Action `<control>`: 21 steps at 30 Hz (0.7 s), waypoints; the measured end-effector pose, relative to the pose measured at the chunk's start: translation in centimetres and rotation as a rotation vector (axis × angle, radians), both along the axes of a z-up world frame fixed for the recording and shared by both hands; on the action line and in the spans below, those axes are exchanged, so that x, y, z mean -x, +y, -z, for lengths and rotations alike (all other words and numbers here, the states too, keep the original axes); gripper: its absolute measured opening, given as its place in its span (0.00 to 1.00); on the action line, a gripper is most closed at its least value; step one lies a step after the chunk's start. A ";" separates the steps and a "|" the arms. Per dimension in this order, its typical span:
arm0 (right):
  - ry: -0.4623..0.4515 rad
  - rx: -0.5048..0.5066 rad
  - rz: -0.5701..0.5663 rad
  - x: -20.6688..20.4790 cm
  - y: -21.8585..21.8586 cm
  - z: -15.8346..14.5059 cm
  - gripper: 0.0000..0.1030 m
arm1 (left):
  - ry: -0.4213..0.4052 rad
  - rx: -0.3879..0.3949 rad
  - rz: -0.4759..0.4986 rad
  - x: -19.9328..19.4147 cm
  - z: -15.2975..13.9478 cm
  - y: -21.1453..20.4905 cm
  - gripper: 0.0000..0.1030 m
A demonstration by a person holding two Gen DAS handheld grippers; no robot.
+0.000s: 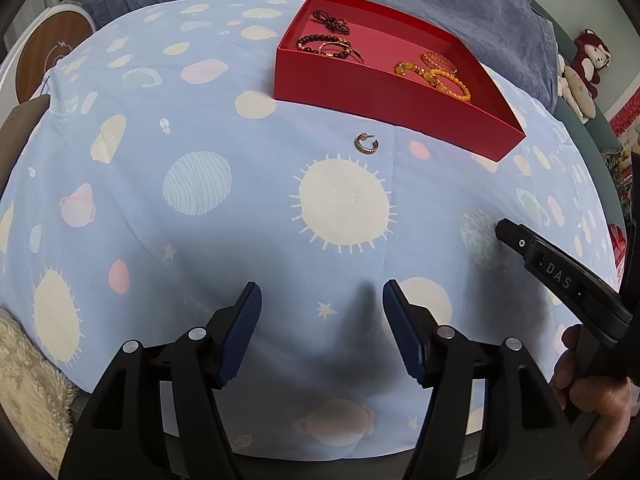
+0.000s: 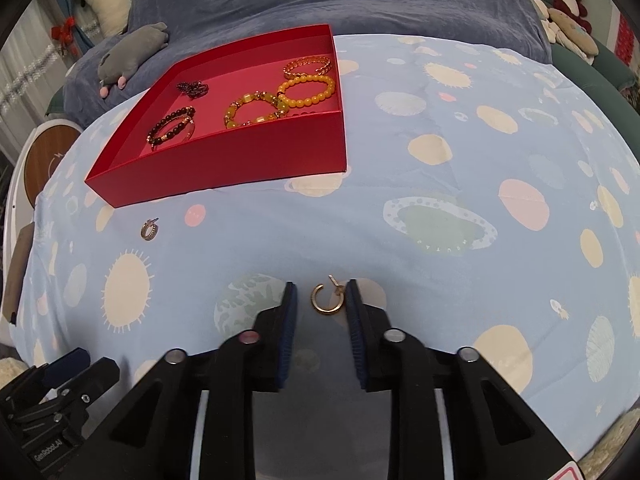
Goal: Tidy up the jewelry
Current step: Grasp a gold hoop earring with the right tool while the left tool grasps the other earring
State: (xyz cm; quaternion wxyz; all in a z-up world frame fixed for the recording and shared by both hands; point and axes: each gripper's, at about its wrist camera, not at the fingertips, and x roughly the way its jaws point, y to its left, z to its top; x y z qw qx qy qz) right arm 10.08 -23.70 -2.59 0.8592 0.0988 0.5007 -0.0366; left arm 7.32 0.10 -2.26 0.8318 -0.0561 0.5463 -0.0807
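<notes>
Evidently light, rigid, slippery: gold hoop earring [image 2: 327,299] lies between the right hand-held gripper's [image 2: 321,300] narrowed, not yet pinching jaws; grip across the band. Left hand-held gripper [image 1: 322,334] released, empty.

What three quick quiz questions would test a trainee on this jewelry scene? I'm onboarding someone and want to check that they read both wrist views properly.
1. True or false: the gold hoop earring lies inside the red box.
2. Which gripper has nothing between its fingers: A) left gripper, B) right gripper?
3. Fill in: the other hoop earring lies on the patterned ____, in front of the box.

Key
1. False: it lies on the sheet, between the right gripper's fingers.
2. A
3. sheet
</notes>
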 end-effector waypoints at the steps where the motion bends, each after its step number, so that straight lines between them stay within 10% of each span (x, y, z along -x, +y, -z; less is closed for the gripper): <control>1: 0.000 -0.002 -0.001 0.0 -0.1 0.0 0.16 | 0.000 0.001 -0.002 -0.2 0.0 0.1 0.58; 21: 0.005 -0.106 0.029 3.8 0.2 0.0 0.16 | -0.048 -0.018 0.009 -4.8 -0.4 -1.5 0.58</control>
